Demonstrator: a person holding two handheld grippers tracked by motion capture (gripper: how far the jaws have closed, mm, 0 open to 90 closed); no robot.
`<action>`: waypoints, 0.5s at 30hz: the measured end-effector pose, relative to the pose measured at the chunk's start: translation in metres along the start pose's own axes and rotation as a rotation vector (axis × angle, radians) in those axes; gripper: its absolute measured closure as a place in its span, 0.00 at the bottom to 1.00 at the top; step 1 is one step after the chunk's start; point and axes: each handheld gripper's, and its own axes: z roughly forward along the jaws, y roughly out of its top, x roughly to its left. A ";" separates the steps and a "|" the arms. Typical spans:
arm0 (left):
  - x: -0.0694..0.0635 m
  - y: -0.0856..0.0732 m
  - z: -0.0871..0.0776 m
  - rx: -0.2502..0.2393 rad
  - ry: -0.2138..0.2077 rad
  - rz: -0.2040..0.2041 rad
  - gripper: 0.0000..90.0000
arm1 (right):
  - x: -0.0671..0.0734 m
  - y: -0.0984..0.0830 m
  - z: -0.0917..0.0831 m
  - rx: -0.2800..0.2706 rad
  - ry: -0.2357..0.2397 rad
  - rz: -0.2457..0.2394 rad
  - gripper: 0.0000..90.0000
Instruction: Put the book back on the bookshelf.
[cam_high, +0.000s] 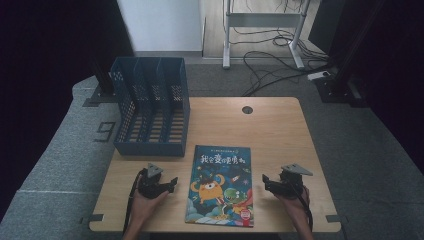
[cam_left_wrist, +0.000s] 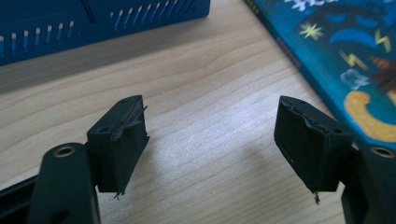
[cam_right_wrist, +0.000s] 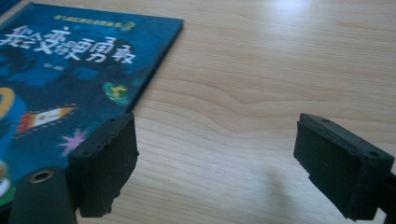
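Picture book (cam_high: 220, 186): flat at table (cam_high: 280, 130) centre, cover up. Left gripper (cam_high: 172, 184) at nine o'clock, right gripper (cam_high: 265, 181) at three, flanking it for pickup. Jaws of both wide, empty.

The black left gripper (cam_high: 172, 183) and black right gripper (cam_high: 265, 181) each carry a grey three-cornered plate and a black cable. The foam pads (cam_left_wrist: 122, 144) are frayed, with brass-ringed screw holes behind.

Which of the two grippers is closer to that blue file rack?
Left. The left gripper sits just in front of the rack, left of the book. The right gripper is across the book, farther away.
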 end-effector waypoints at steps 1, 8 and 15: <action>-0.001 0.000 0.000 -0.015 0.000 0.003 0.25 | 0.004 0.001 0.001 0.001 0.013 0.003 0.14; -0.001 0.007 -0.001 -0.036 -0.012 -0.027 0.24 | 0.022 0.012 0.012 0.017 0.067 -0.020 0.14; -0.005 0.028 -0.008 -0.092 -0.016 -0.042 0.28 | 0.045 0.031 0.019 0.004 0.098 -0.029 0.15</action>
